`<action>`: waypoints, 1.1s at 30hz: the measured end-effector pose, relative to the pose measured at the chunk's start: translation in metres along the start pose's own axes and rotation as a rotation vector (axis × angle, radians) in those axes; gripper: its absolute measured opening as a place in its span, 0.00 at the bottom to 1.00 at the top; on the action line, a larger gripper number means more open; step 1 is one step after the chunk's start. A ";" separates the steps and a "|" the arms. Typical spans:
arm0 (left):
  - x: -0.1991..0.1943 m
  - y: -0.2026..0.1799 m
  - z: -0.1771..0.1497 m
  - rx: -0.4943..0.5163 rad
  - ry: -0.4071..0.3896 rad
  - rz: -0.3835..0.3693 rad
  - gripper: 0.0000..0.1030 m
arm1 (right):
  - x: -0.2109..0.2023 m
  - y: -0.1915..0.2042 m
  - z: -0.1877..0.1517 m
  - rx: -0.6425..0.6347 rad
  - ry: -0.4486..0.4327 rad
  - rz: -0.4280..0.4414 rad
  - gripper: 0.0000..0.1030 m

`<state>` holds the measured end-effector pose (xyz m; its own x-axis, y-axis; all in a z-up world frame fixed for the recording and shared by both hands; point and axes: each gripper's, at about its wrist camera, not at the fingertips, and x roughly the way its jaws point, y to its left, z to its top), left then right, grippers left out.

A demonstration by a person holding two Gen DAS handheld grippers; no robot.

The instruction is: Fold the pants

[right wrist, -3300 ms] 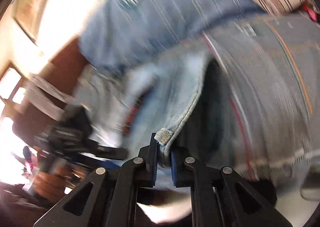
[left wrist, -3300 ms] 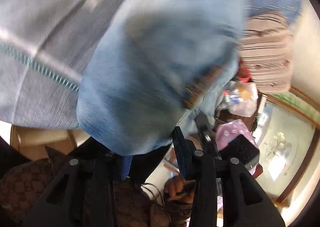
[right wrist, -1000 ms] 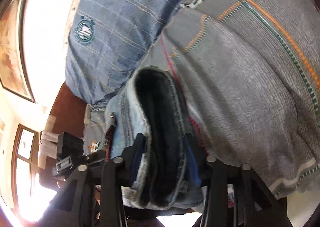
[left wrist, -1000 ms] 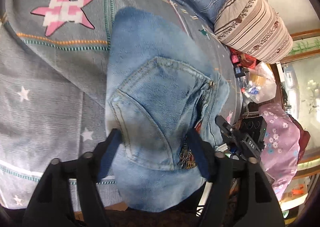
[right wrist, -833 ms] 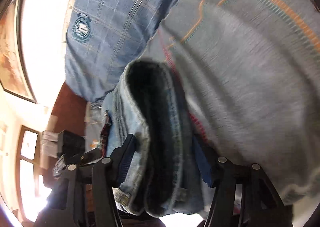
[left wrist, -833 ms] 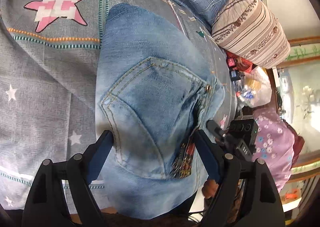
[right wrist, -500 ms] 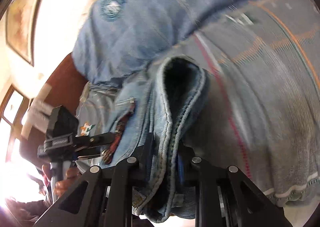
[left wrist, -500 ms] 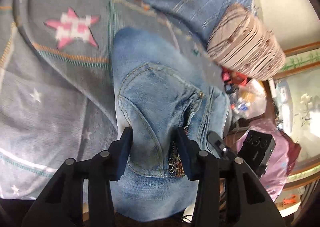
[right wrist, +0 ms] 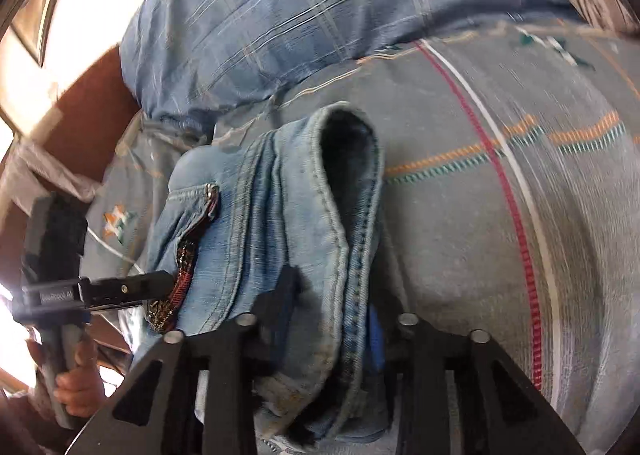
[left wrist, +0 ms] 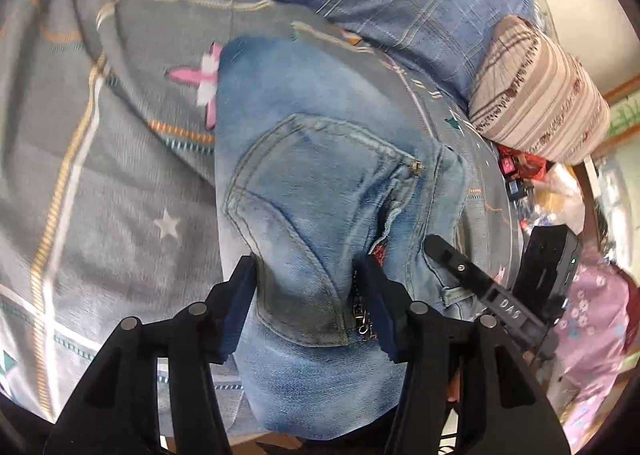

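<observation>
Closest in, the left tool (left wrist: 306, 287) is straddling the back-pocket end of the folded light-blue denim pants (left wrist: 320, 183). Its jaws have just been easing apart, so it's looking released, with denim sitting between the pads. Same deal on the other side: the right tool (right wrist: 330, 307) is bracketing the stacked hem edges, and its jaws have just been opening too. The view is blurry there, but it isn't looking clamped.

The pants are lying folded on the bed, on a grey bedspread with stars and orange-green stitched lines (left wrist: 120, 175), partly covering a pink star. Behind that, a blue plaid pillow (left wrist: 400, 7) and a beige striped bolster (left wrist: 540, 95) are sitting at the head of the bed. A pile of plastic bags (left wrist: 552, 183) and a pink floral cloth (left wrist: 592, 315) are crowding the side.
</observation>
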<state>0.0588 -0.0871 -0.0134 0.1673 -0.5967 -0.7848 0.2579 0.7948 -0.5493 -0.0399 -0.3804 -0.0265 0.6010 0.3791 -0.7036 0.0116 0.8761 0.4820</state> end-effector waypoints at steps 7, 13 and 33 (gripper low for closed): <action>-0.032 -0.010 0.003 0.046 -0.131 0.064 0.53 | -0.031 0.007 0.013 0.024 -0.058 0.014 0.36; -0.035 -0.012 0.025 0.064 -0.190 0.133 0.68 | -0.018 0.028 0.046 0.013 -0.101 0.034 0.37; 0.012 -0.020 0.052 0.075 -0.118 0.167 0.46 | 0.002 0.046 0.069 -0.151 -0.105 -0.167 0.06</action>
<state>0.1047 -0.1164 0.0030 0.3228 -0.4700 -0.8215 0.2870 0.8757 -0.3882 0.0170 -0.3596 0.0308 0.6806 0.1992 -0.7050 0.0028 0.9616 0.2744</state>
